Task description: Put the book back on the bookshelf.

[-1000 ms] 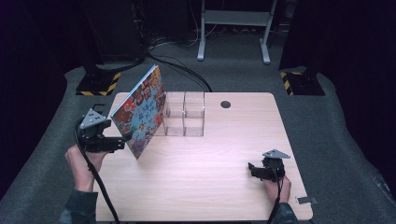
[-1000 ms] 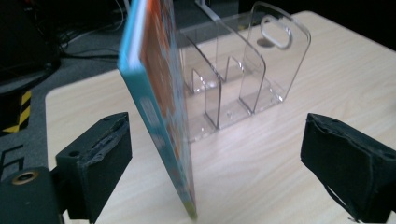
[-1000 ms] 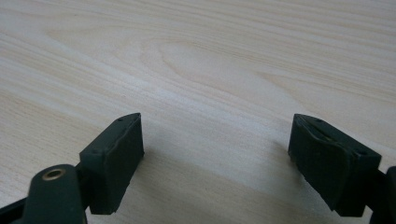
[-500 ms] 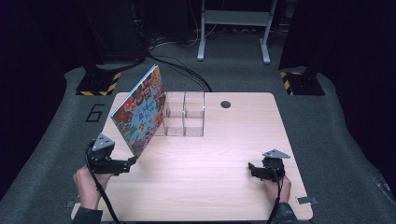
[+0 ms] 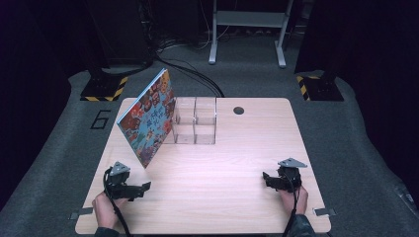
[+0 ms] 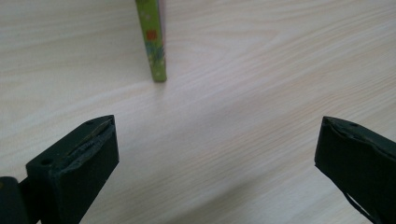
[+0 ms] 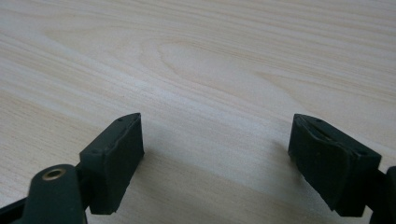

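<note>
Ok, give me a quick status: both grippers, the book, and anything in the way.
Left gripper open, empty, low on the table. Right gripper open, empty. Picture book tilted against the clear divided box, nobody holding it. Nothing between grippers and book.

One sign can be read — a large pale "6" marked on the grey floor mat, just left of the wooden table's far left corner. The picture book standing tilted on the table near that corner has a busy, colourful cover, but no title or words on it can be made out. Its green spine edge, seen from the left gripper view, carries small printed shapes — none legible as letters. Nothing else bears readable text.
</note>
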Action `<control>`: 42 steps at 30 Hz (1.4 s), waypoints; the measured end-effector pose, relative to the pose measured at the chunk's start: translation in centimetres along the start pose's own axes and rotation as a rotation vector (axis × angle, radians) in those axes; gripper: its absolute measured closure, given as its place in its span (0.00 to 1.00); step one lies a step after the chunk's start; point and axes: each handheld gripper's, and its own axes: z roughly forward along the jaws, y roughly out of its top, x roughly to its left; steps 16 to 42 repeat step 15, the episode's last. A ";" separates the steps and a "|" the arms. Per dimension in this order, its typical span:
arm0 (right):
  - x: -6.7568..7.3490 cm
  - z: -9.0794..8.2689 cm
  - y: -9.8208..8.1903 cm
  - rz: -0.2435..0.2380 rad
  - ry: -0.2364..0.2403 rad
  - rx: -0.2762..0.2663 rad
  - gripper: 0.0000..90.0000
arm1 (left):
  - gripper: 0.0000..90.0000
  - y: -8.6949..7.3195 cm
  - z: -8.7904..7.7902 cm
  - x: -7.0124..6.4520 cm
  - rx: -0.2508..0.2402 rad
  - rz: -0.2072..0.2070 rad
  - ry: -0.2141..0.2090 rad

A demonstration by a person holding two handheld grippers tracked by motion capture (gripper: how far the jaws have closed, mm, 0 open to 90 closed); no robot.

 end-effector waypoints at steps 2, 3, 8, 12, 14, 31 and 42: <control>0.0 0.0 0.0 -0.004 -0.001 -0.001 0.20 | 0.00 -0.5 0.4 0.1 0.009 0.004 0.015; 0.0 0.0 0.0 -0.001 -0.001 -0.001 0.20 | 0.00 -0.7 0.6 0.2 0.016 0.010 0.026; 0.0 0.0 0.0 0.001 -0.002 -0.002 0.20 | 0.00 -1.9 1.3 0.3 -0.003 0.024 0.048; 0.0 0.0 0.0 0.002 -0.003 -0.001 0.19 | 0.00 -2.2 1.5 -0.3 0.008 0.085 0.102; 0.0 0.0 0.0 0.002 -0.003 -0.001 0.19 | 0.00 -2.2 1.5 -0.3 0.013 0.084 0.100; 0.0 0.0 0.0 0.003 -0.003 -0.001 0.19 | 0.00 -2.2 1.5 -0.2 0.012 0.088 0.099; 0.0 0.0 0.0 0.003 -0.003 -0.001 0.19 | 0.00 -2.2 1.5 -0.2 0.012 0.088 0.099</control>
